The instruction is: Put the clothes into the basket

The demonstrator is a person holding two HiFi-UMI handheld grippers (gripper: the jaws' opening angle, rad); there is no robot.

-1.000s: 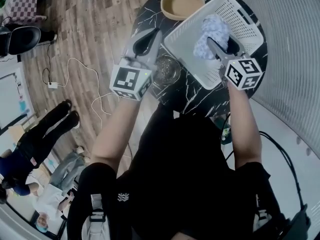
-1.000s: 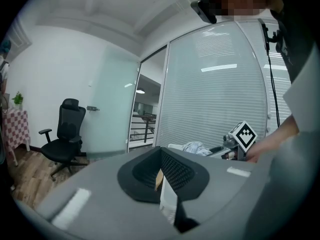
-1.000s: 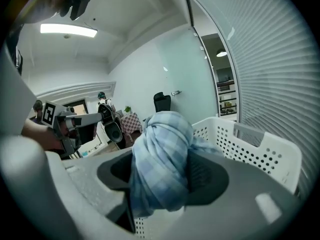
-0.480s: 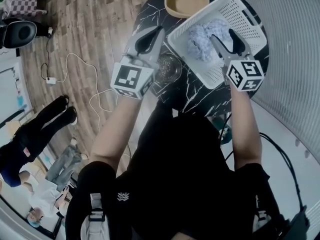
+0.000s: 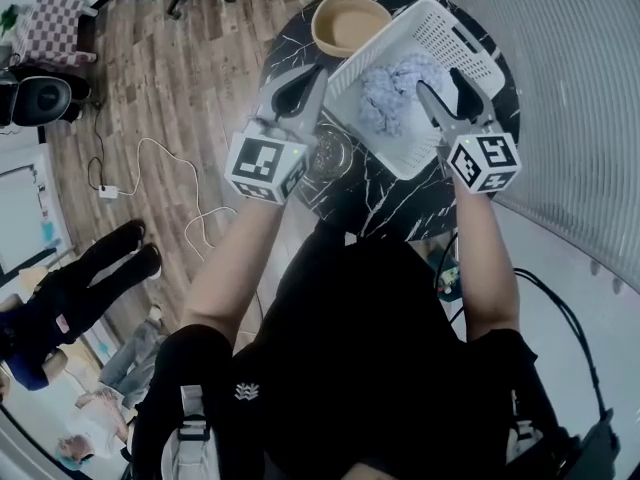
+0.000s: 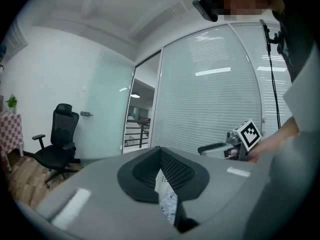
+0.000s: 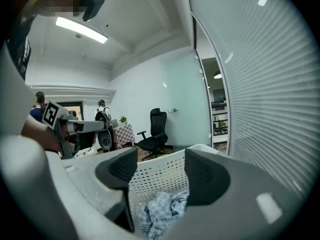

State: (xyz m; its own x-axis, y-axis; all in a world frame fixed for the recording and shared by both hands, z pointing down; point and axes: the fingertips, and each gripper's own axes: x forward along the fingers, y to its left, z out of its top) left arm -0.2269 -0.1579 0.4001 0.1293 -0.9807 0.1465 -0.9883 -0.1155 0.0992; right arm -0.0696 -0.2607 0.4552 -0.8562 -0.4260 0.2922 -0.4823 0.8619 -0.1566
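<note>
Two grippers: both held out over a round black marbled surface (image 5: 400,203), one on each side of a white perforated basket (image 5: 440,30).
Left arm: the bare left forearm (image 5: 232,258) stretches forward from the person's black top, and the left gripper (image 5: 314,74) points ahead, close to level, above the surface's left part.
Left jaws: pressed together at the tips and pinching nothing. They hover just beside the basket's left rim, between a tan bowl (image 5: 347,23) at the far edge and a clear glass dish (image 5: 330,153) nearer the person. Through the slit behind the tips, the left gripper view shows a strip of basket wall and checked fabric beyond.
Basket: stands at a slant on the right part of the surface, its far corner just beside the bowl.
Clothes: one crumpled blue-and-white checked cloth (image 5: 385,96) lies inside the basket, on its floor toward the left wall.
Right arm: the right forearm (image 5: 482,258) also reaches forward, and the right gripper (image 5: 438,80) tips slightly downward above the basket's right half.
Right jaws: spread wide, having just been opening. Nothing is gripped; the cloth lies below and ahead of them, apart from both pads.
</note>
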